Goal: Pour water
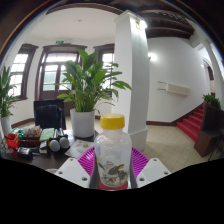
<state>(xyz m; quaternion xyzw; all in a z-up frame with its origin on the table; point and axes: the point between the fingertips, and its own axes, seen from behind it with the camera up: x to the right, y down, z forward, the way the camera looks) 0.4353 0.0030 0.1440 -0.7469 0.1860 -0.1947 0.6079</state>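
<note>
Bright hall, gripper (112,168) clamping bottle (112,150)

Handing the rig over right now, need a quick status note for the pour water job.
Tool: shut on the bottle, pink pads at both its sides.
Bottle: clear plastic, yellow cap on, held upright above the table edge.
Beyond it: potted plant in a white pot on the table; clutter further along the table, too small to identify.
Done: bottle picked up.
Left: no receiving cup is visible; cap looks closed, so pouring has not begun.
</note>
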